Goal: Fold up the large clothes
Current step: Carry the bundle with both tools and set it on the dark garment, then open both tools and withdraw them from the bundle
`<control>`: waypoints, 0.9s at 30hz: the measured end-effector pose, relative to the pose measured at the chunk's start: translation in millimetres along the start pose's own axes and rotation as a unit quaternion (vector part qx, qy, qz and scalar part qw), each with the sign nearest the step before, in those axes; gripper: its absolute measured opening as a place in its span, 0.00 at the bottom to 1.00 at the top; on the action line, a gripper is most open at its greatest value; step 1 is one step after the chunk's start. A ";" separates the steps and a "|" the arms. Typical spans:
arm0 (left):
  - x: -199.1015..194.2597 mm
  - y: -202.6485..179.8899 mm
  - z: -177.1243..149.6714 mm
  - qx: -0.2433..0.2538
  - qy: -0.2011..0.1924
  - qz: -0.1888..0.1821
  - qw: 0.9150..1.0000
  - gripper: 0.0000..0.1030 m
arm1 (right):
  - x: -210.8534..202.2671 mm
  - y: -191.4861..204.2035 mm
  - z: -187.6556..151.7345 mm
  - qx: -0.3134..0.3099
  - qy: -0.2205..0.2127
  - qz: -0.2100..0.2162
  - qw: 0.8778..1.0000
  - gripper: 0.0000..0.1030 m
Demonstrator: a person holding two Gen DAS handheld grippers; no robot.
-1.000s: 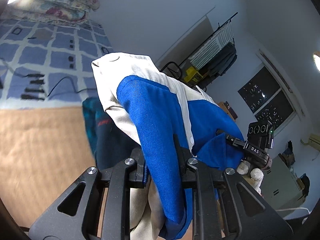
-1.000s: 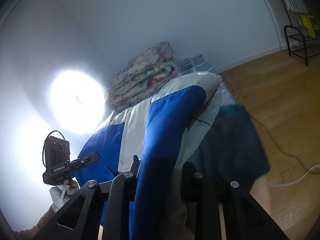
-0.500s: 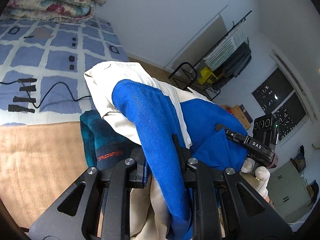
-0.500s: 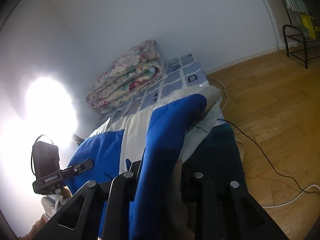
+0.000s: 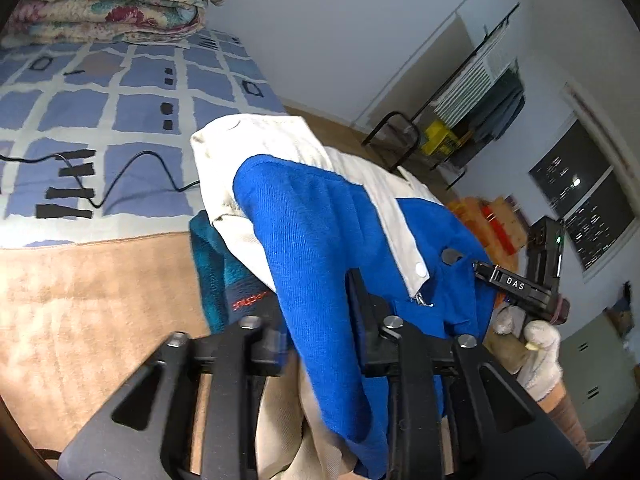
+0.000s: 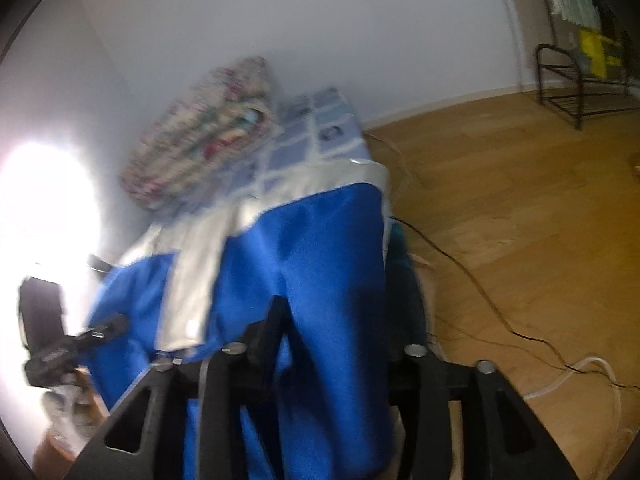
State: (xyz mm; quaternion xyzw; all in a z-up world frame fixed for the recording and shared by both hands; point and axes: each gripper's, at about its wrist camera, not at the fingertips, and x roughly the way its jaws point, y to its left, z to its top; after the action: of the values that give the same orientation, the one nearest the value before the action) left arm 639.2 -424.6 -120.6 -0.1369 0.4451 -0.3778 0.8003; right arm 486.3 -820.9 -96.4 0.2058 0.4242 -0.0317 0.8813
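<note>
A blue and cream jacket hangs in a fold across both grippers, over a dark teal garment on the bed. My left gripper points down with its jaws opening; the blue cloth lies loose between its fingers. In the right wrist view the same jacket fills the wide gap of my right gripper, whose jaws are also opening. The picture there is blurred. A gloved hand holds the right gripper's body at the jacket's far end. The teal garment peeks out beside the jacket.
The bed has a blue check cover with a black cable and folded floral quilts at its head. A tan blanket lies nearer. Wooden floor with cables and a black rack lie to the right.
Both grippers have come down and tipped toward the bed with the jacket. Their jaws have widened, the right one more, and the cloth sits looser between them.
</note>
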 end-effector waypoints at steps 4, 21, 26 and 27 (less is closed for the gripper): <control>-6.2 -3.3 -4.4 0.004 0.005 0.017 1.000 0.39 | -0.2 -4.0 -7.5 0.004 0.016 -0.069 0.997 0.60; -180.7 -58.5 -59.2 0.061 -0.047 0.024 0.997 0.39 | -126.3 56.0 -53.9 0.023 -0.060 -0.030 0.998 0.67; -265.2 -88.6 -88.2 0.070 -0.074 0.028 0.994 0.50 | -194.7 107.1 -82.7 -0.009 -0.083 -0.014 0.996 0.68; -281.5 -94.1 -94.5 0.070 -0.079 0.029 0.994 0.50 | -205.2 115.2 -86.7 -0.012 -0.086 -0.017 0.996 0.68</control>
State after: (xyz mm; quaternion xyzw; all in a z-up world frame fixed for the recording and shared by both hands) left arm 427.0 -272.7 49.6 -0.0967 0.3569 -0.3729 0.8510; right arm 318.1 -706.2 50.2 0.1846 0.3506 -0.0597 0.9162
